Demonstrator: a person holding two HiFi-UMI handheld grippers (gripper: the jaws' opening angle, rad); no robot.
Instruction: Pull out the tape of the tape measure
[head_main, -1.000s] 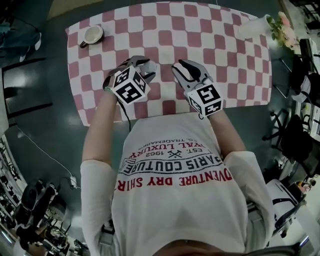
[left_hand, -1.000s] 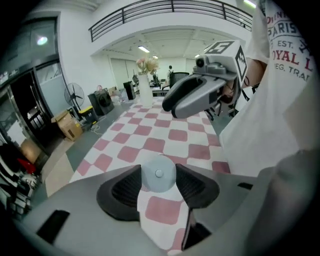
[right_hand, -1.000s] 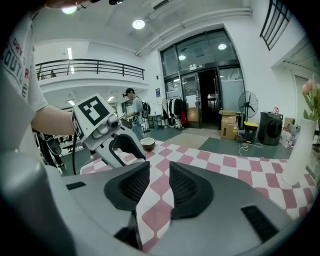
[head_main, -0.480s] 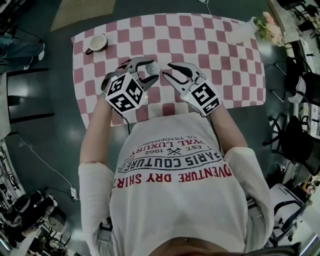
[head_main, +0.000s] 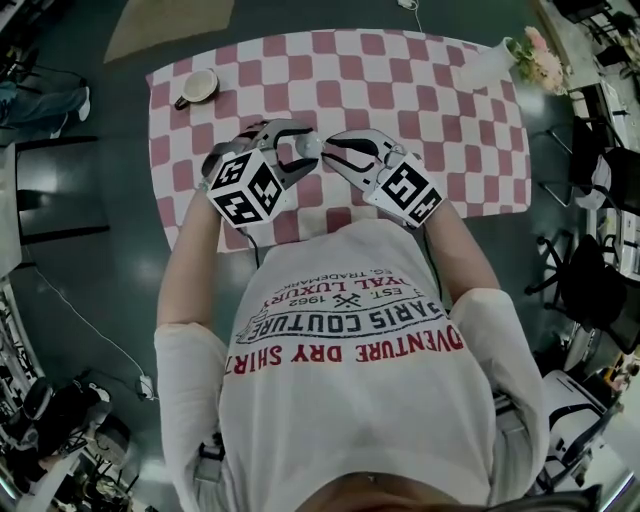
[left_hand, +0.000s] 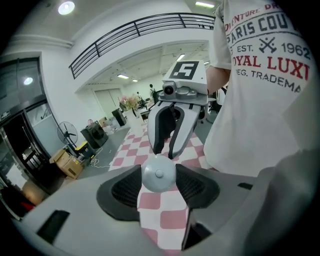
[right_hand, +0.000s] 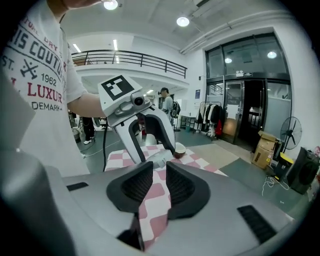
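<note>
The tape measure (head_main: 308, 147), a small round grey case, is held above the checkered table (head_main: 420, 90). My left gripper (head_main: 300, 150) is shut on it; in the left gripper view the case (left_hand: 159, 173) sits pinched between the two black pads. My right gripper (head_main: 328, 148) faces it from the right, tips almost touching the case. Its jaws are closing and stand narrow, with only the cloth showing in the gap (right_hand: 159, 182). In the right gripper view the case (right_hand: 161, 161) lies just beyond the tips, inside the left gripper (right_hand: 156, 155). No pulled-out tape shows.
A mug (head_main: 197, 86) stands at the table's far left corner. A white vase with pink flowers (head_main: 530, 55) is at the far right corner. Dark chairs (head_main: 50, 190) stand left of the table, office chairs (head_main: 590, 260) to the right.
The two grippers have come together over the table's near middle. The right gripper's tips have reached the tape measure and its jaws have narrowed. The left grip is unchanged.
</note>
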